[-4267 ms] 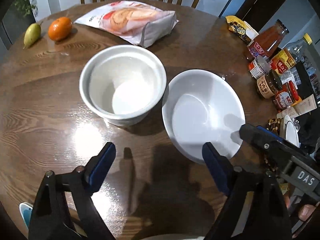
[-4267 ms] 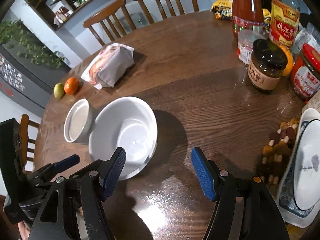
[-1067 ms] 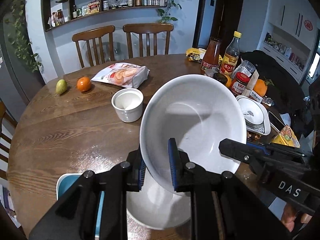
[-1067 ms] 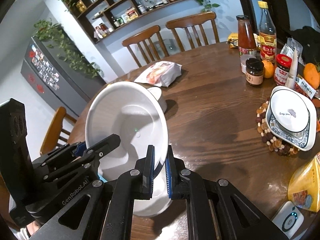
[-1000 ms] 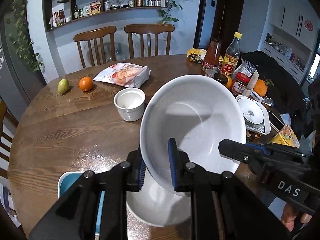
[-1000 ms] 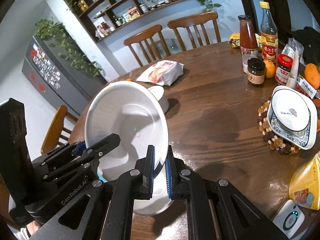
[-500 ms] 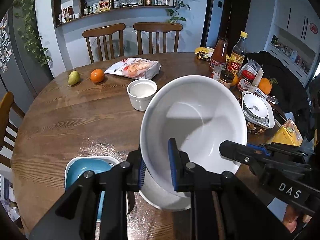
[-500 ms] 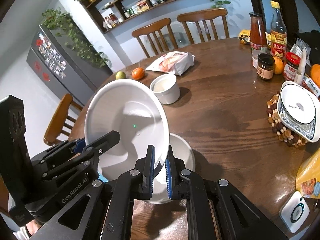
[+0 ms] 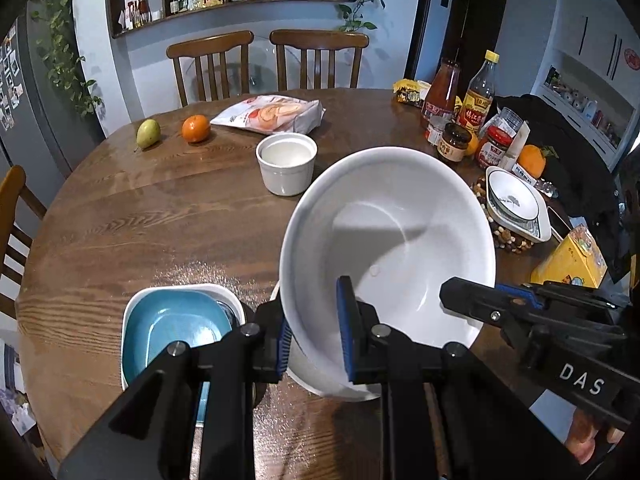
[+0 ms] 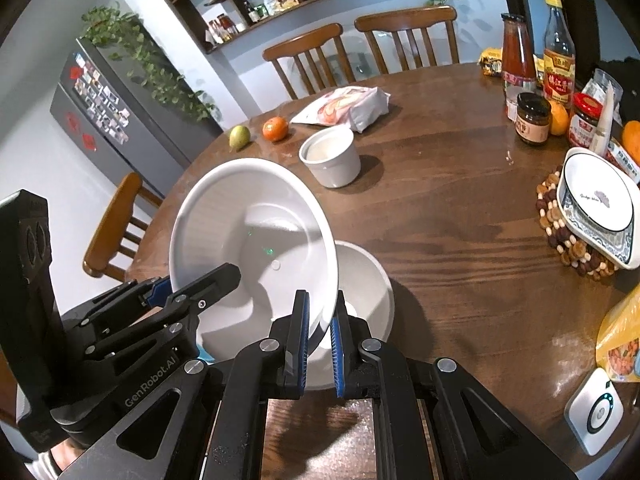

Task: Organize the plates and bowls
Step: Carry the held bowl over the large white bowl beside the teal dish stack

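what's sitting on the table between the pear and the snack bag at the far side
An orange sits between the pear and the snack bag, apart from both. The left wrist view shows it plainly; the right wrist view agrees.

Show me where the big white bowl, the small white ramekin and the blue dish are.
big white bowl (image 9: 400, 240), left wrist view, on its inner wall.
small white ramekin (image 9: 286, 176), left wrist view, on its outer side wall.
blue dish (image 9: 172, 328), left wrist view, on its blue inside.

White bowl (image 9: 400, 240) — seemingly teal plate (image 9: 176, 328)
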`<state>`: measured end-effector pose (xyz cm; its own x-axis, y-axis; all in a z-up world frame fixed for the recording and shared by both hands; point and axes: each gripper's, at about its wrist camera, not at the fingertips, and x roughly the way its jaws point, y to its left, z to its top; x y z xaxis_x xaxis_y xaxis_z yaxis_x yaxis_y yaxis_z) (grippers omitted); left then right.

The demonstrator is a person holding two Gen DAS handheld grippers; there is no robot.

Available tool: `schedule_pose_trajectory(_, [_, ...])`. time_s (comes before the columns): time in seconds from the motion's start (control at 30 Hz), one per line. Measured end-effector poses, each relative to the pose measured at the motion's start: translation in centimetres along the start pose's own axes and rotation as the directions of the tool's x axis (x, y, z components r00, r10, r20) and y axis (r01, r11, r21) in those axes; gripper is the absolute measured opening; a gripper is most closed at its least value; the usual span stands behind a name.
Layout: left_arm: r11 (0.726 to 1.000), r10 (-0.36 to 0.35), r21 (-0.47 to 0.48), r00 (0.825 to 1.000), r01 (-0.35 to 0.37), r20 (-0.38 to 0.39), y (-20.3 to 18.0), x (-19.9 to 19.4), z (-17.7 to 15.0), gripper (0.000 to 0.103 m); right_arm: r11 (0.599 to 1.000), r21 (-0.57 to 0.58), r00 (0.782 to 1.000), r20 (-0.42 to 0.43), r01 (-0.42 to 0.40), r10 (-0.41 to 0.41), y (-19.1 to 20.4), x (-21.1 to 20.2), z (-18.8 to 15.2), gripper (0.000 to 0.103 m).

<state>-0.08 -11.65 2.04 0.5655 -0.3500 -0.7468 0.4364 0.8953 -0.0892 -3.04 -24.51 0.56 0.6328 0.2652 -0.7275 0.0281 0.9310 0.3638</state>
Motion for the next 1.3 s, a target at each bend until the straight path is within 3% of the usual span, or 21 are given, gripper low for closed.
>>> schedule_pose_trajectory(0.43, [1.0,-0.018,-0.012,0.998,0.017,-0.063,0.3,1.6,-0.9,0.018,1.0,0.013,0.999,-0.042,0.012,-0.012,-0.5,1.1,-0.7,0.011])
schedule_pose_trajectory(0.8, [0.998,-0.045,-0.051,0.986,0.037,-0.163,1.5,4.0,-2.1,0.018,0.999,0.033,0.994,-0.109,0.017,-0.013,-1.1,3.3,-1.3,0.011])
schedule_pose_trajectory(1.3, [0.999,-0.031,-0.04,0.975,0.022,-0.22,1.7,6.1,-2.5,0.018,0.997,0.027,0.983,-0.169,0.071,-0.066,-1.7,5.6,-2.0,0.011])
